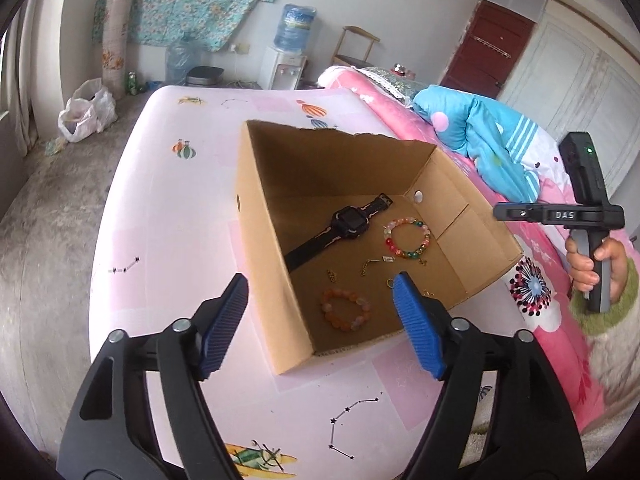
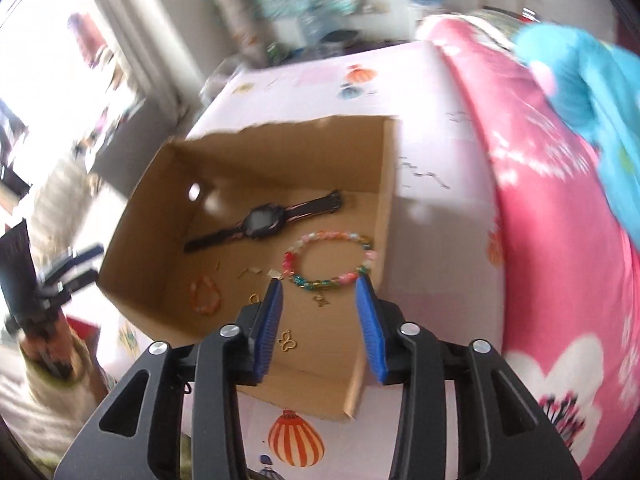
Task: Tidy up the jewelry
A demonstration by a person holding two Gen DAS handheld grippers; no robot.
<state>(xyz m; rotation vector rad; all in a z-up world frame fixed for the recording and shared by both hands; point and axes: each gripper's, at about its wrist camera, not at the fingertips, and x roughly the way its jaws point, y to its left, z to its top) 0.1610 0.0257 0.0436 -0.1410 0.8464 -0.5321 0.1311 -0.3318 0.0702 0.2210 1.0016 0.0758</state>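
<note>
Resting on the pink bed [image 1: 168,208], an open cardboard box [image 1: 262,216] holds a black watch [image 1: 346,222], a multicoloured bead bracelet [image 1: 406,238], an orange bead bracelet [image 1: 345,308] and several small gold charms [image 1: 370,266], perhaps earrings or pendants, too tiny to tell. Both the left gripper [image 1: 320,320] and right gripper [image 2: 318,314] stand with jaws apart, holding nothing. Seen from the left wrist, the right handle reads "DAS" [image 1: 564,215].

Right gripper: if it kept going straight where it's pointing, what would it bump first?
Probably the colourful bead bracelet lying in the cardboard box, just ahead of the open right gripper, though depth is unclear.
</note>
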